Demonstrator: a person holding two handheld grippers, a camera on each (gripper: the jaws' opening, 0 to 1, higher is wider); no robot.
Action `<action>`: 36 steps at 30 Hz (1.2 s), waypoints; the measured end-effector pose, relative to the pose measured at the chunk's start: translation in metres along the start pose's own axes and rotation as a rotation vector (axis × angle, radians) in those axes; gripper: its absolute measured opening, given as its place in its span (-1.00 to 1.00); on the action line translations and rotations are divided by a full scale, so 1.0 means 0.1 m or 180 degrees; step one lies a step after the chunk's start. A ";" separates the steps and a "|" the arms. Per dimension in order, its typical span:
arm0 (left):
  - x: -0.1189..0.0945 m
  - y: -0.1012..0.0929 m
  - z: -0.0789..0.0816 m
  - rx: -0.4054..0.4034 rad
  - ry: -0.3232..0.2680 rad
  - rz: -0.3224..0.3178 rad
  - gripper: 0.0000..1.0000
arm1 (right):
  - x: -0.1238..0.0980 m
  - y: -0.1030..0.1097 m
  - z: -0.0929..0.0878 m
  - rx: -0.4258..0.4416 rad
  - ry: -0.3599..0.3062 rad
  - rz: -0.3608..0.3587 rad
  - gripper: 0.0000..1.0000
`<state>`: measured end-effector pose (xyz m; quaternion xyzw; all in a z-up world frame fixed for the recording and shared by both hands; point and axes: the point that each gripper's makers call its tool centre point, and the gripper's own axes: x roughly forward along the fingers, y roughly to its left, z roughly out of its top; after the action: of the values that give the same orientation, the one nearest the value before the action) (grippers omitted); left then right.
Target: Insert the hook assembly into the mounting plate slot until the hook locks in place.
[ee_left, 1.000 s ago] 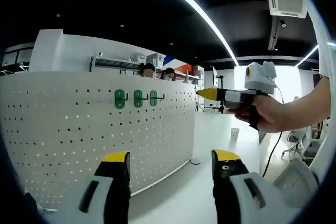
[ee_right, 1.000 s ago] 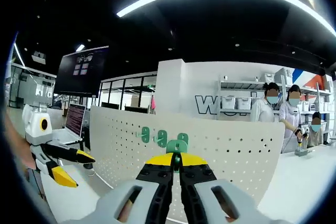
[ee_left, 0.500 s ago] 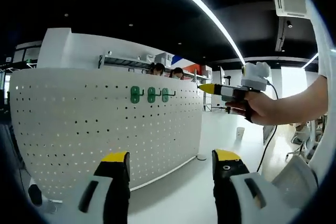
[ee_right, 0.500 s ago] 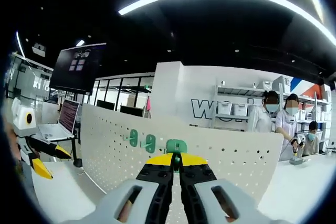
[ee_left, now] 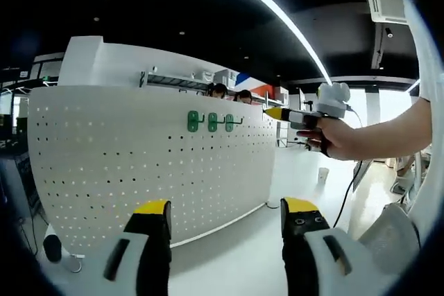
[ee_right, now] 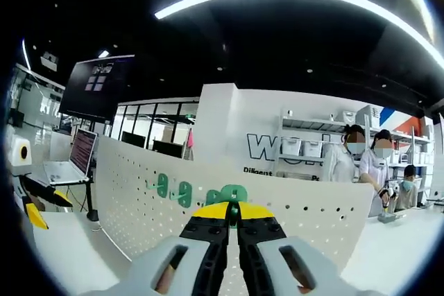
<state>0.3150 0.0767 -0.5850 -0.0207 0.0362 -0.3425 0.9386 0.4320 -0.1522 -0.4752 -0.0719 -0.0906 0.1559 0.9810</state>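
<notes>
In the left gripper view, the white pegboard (ee_left: 152,164) is standing upright on the white surface (ee_left: 236,261), filling the left and middle of the scene, and 3 green hooks (ee_left: 211,122) are sitting in a row near its top edge. The left tool (ee_left: 225,209) is rising from the bottom with its 2 yellow-tipped jaws spread wide apart and nothing between them. To the right, a hand (ee_left: 340,140) is gripping the right tool (ee_left: 277,113), whose yellow tip is pointing toward the board's upper right corner, just beside the hooks. In the right gripper view, the left tool (ee_right: 35,206) is showing at the far left edge, well apart from the board. A laptop (ee_right: 73,161) is sitting open behind the pegboard (ee_right: 277,213), and green hooks (ee_right: 173,188) are lining up along the board's upper part. The right tool (ee_right: 234,207) is clenched on a green hook assembly (ee_right: 232,194), which is peeking above the closed yellow tips right in front of the board; whether it is touching the board cannot be told. At the right, people (ee_right: 361,164) are standing by shelves.
</notes>
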 end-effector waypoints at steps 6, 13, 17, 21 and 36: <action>-0.07 0.04 -0.04 -0.0039 0.0015 0.0059 0.32 | 0.08 -0.04 -0.02 -0.0011 -0.0005 -0.0027 -0.98; -0.18 0.10 -0.07 -0.0053 0.0021 0.0132 0.29 | 0.17 -0.09 -0.06 0.0001 -0.0012 -0.0061 -0.98; -0.24 0.12 -0.09 -0.0075 0.0043 0.0180 0.31 | 0.20 -0.13 -0.07 -0.0013 -0.0016 -0.0084 -0.98; -0.30 0.15 -0.12 -0.0083 0.0043 0.0249 0.34 | 0.25 -0.14 -0.10 -0.0028 -0.0011 -0.0091 -0.98; -0.53 0.23 -0.18 -0.0210 -0.0013 0.0469 0.40 | 0.37 -0.16 -0.19 -0.0068 -0.0034 -0.0116 -0.98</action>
<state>0.2878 0.1285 -0.6014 -0.0496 0.0470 -0.2710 0.9602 0.4748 -0.1577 -0.4850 -0.0800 -0.0988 0.1374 0.9823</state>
